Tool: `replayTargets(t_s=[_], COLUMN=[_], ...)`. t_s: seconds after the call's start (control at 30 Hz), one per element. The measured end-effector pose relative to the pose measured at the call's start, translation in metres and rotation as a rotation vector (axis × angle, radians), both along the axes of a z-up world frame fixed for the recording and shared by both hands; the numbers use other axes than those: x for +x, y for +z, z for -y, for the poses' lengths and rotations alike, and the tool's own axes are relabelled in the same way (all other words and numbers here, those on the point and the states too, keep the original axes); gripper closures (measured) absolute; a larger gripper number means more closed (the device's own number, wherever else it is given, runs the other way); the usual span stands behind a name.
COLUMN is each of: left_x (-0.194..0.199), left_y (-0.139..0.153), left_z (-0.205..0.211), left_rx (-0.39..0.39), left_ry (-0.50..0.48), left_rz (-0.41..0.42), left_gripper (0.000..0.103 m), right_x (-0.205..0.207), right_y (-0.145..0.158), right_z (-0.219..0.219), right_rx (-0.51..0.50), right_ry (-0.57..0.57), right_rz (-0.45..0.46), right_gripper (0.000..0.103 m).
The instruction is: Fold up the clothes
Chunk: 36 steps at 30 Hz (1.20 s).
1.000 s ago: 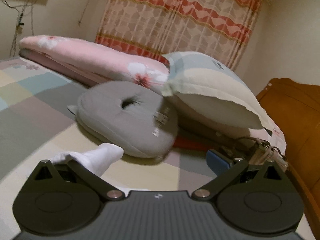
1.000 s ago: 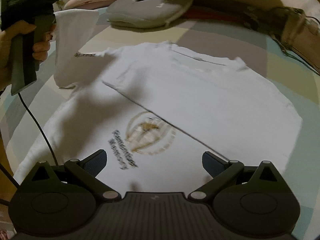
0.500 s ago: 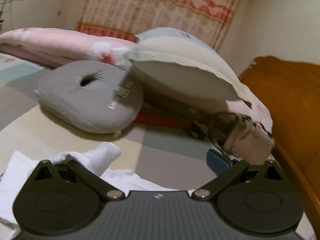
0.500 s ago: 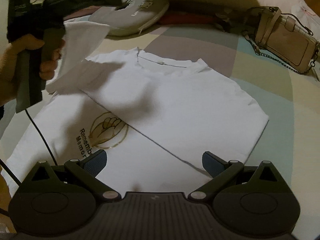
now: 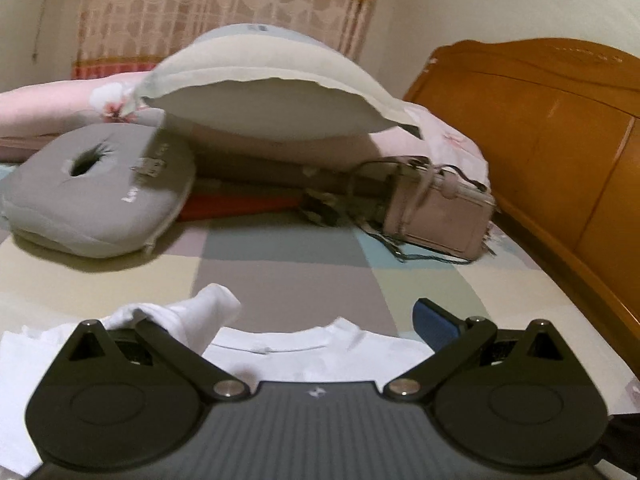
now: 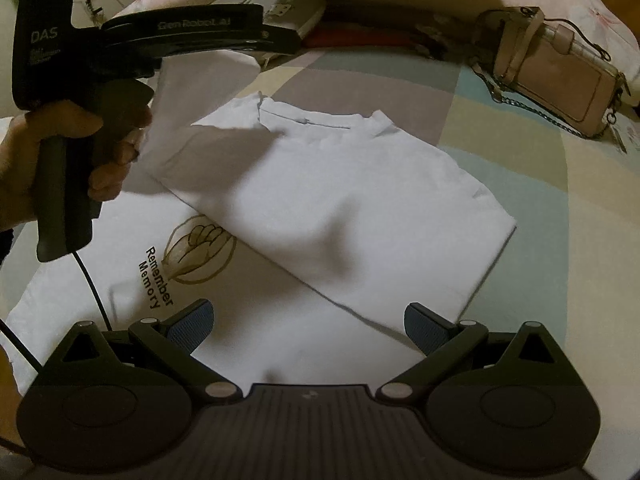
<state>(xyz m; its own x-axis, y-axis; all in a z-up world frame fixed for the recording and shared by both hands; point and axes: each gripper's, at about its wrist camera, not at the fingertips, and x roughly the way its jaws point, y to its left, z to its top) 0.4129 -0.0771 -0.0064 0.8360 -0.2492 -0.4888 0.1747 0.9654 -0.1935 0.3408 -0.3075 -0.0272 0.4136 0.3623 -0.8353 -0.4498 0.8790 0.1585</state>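
Note:
A white T-shirt [image 6: 340,184] with a "Remember Memory" print [image 6: 160,276] lies on the bed, its right part folded diagonally across the chest. My left gripper [image 6: 290,42], held in a person's hand [image 6: 52,152], hovers above the shirt's upper left. Its jaws stand wide apart. A white sleeve [image 5: 208,312] drapes over its left finger and hangs below the gripper as a lifted fold [image 6: 200,92]. The collar [image 5: 280,344] shows just ahead of the left gripper [image 5: 320,320]. My right gripper [image 6: 310,322] is open over the shirt's lower part, holding nothing.
A grey ring cushion [image 5: 100,196], a large pillow [image 5: 260,92] and a pink handbag [image 6: 556,80] with a chain lie at the far end of the patchwork bedsheet [image 5: 288,272]. A wooden headboard [image 5: 540,140] rises on the right. A cable [image 6: 92,284] trails from the left gripper's handle.
The left gripper has swung to the right over the shirt, carrying the sleeve with it. The right gripper has drawn back slightly, so more of the shirt shows.

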Motion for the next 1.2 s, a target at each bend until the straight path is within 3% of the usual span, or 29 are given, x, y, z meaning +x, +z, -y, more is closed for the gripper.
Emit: replayTargets(t_s=[0.6, 0.87, 1.03, 1.17, 1.2], left_x=[-0.006, -0.010, -0.017, -0.025, -0.027], left_y=[-0.029, -0.045, -0.061, -0.074, -0.073], left_z=[0.063, 0.075, 0.089, 0.097, 0.093], left_rx=[0.031, 0.108, 0.258, 0.327, 0.308], left_ry=[-0.198, -0.272, -0.370, -0.462, -0.469], left_rz=[-0.056, -0.079, -0.087, -0.127, -0.139], left_gripper=[0.001, 0.001, 0.001, 0.001, 0.001], right_x=[-0.014, -0.016, -0.017, -0.019, -0.019], right_y=[-0.009, -0.013, -0.015, -0.015, -0.015], right_z=[0.017, 0.023, 0.024, 0.026, 0.027], right_rx=[-0.007, -0.009, -0.005, -0.005, -0.005], right_ry=[-0.050, -0.079, -0.089, -0.102, -0.106], right_rz=[-0.030, -0.035, -0.039, -0.039, -0.037], right_gripper=[0.000, 0.000, 0.000, 0.000, 0.000])
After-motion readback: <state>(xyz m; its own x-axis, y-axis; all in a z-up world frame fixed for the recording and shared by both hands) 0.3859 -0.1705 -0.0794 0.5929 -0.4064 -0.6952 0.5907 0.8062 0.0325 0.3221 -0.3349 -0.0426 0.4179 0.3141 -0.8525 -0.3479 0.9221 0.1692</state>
